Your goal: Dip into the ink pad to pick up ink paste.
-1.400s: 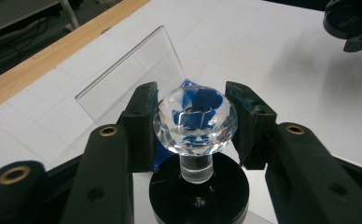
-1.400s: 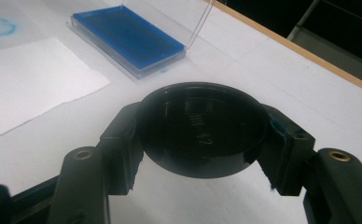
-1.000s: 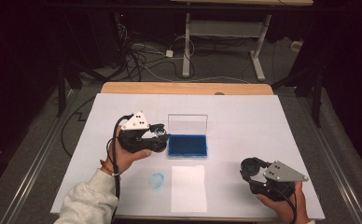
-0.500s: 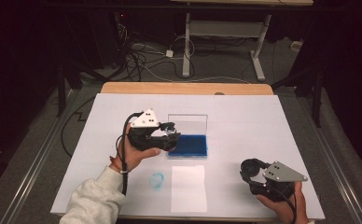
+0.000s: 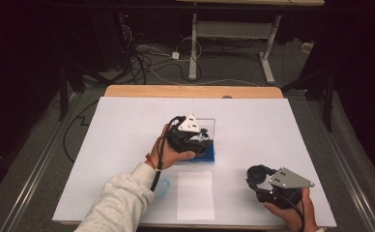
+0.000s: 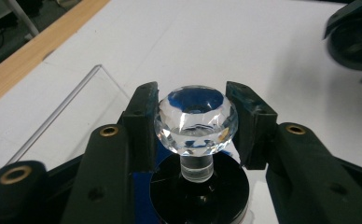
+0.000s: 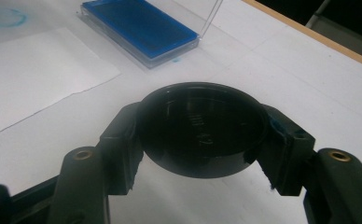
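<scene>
Since a second ago my left gripper (image 5: 195,140) has carried the stamp (image 6: 196,119) from beside the ink pad (image 7: 139,29) to right over it, jaws clamped on its faceted clear knob. That knob looks hard and slippery, so I grip across its widest part. My right gripper (image 7: 202,140) clamps the black cap (image 7: 201,127).

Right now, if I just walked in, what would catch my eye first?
Probably the crystal-topped stamp glinting between the left gripper's fingers, poised over the blue ink pad at the table's middle. Next, the round black cap clamped in the right gripper near the front right, beside a white sheet.
</scene>
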`<move>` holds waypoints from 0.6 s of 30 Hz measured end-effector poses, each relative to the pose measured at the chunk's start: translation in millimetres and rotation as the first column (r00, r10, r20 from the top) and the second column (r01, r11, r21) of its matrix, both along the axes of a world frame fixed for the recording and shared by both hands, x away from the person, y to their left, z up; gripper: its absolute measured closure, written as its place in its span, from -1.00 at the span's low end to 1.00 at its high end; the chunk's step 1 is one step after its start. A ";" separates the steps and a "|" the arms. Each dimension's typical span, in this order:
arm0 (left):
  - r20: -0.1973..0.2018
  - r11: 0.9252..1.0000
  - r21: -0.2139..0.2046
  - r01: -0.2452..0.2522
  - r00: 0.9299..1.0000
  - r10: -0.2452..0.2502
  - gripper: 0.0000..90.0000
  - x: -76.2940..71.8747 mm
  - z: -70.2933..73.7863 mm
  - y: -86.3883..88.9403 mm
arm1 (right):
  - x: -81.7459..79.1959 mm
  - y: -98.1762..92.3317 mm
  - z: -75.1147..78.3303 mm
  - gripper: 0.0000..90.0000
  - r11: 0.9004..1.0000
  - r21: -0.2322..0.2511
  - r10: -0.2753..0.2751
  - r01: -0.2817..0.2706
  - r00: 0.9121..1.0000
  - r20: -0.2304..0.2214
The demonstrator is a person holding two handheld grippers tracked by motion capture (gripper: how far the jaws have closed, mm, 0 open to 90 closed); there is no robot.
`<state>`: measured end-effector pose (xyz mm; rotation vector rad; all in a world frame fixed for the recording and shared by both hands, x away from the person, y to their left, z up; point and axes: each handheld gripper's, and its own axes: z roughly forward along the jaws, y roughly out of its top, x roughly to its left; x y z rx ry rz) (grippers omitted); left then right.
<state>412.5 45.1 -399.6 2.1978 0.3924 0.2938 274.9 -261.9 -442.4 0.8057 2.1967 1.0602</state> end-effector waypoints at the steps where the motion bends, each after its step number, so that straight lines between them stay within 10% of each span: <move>1: 0.001 1.000 -0.004 -0.006 1.000 0.006 0.22 2.5 -2.7 -0.9 | -0.2 0.8 -0.5 -0.15 1.000 -0.007 0.005 -0.005 1.000 0.001; 6: -0.031 0.999 -0.046 -0.011 0.999 0.010 0.21 15.8 -16.1 -1.4 | 0.9 3.5 -3.1 -0.15 1.000 -0.024 0.017 -0.017 1.000 -0.010; 18: -0.025 1.000 0.007 -0.019 1.000 0.019 0.21 24.3 -39.6 -18.8 | 1.6 5.7 -4.8 -0.15 0.999 -0.034 0.030 -0.030 0.999 -0.016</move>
